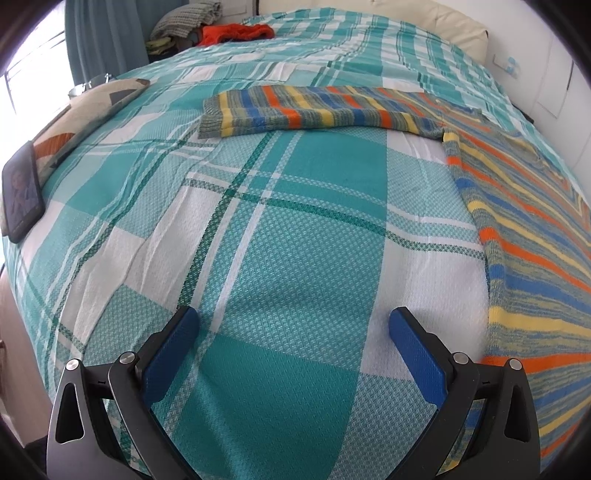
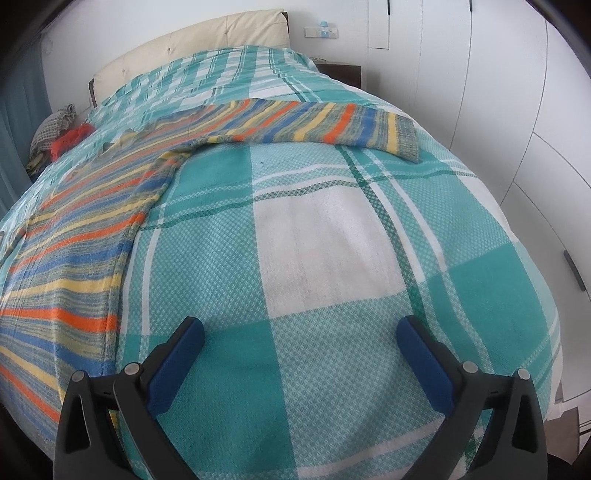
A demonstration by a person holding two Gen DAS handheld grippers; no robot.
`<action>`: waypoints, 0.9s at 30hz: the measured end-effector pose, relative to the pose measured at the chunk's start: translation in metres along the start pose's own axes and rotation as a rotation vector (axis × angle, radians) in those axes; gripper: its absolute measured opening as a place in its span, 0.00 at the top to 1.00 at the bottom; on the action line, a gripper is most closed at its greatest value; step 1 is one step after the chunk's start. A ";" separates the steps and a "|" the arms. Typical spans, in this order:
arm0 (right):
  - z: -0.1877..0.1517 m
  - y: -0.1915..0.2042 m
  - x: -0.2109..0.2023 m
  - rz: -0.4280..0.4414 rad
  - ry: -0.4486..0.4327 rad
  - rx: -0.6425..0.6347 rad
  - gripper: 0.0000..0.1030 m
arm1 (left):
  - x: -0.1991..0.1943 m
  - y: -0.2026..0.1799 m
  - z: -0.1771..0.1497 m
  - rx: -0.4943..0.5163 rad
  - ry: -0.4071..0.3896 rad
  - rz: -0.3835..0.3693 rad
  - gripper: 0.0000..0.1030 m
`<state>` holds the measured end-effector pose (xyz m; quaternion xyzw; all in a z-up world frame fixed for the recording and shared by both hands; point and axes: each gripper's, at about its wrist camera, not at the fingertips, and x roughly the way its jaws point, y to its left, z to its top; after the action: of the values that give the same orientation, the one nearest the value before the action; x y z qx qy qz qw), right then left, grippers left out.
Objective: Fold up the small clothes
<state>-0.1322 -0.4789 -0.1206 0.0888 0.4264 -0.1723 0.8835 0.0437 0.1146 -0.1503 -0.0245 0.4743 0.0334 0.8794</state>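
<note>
— Two tools, and neither has anything in it. My left tool (image 1: 293, 325) has its blue pads spread wide with only bedspread (image 1: 280, 236) showing between them, and my right tool (image 2: 300, 334) stands just as wide over a white and teal check

— So where is the garment?

— The striped jumper (image 2: 74, 258) lies flat on the bed between my two hands: at the right edge of the left view, at the left edge of the right one. Each sleeve is stretched straight out sideways, the left sleeve (image 1: 306, 110) ahead of my left tool and the right sleeve (image 2: 325, 127) ahead of my right

— Why laid out like that?

— I'd judge it is spread smooth so the sleeves can be brought in over the body cleanly; each hand sits on its own side, well short of its cuff, with the fingers apart ready to take cloth

— Any basket or box to put it in?

— None that I can see. Far off by the curtain there is a loose heap with an orange garment (image 1: 236, 32) on it, but whether anything holds that heap I cannot tell. A dark tablet (image 1: 23, 192) leans on a cushion at the bed's left edge, well clear of the work
</note>
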 end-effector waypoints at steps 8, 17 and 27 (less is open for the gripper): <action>0.000 0.002 0.000 -0.013 -0.003 -0.012 0.00 | 0.000 -0.001 0.000 -0.001 0.000 0.001 0.00; 0.000 0.002 0.000 -0.012 -0.003 -0.012 0.00 | 0.000 -0.001 0.000 0.000 0.000 0.001 0.00; 0.000 0.002 0.000 -0.013 -0.004 -0.013 0.00 | 0.000 -0.001 -0.001 0.000 0.000 0.001 0.00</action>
<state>-0.1314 -0.4769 -0.1212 0.0801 0.4263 -0.1756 0.8838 0.0431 0.1136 -0.1503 -0.0242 0.4743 0.0341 0.8794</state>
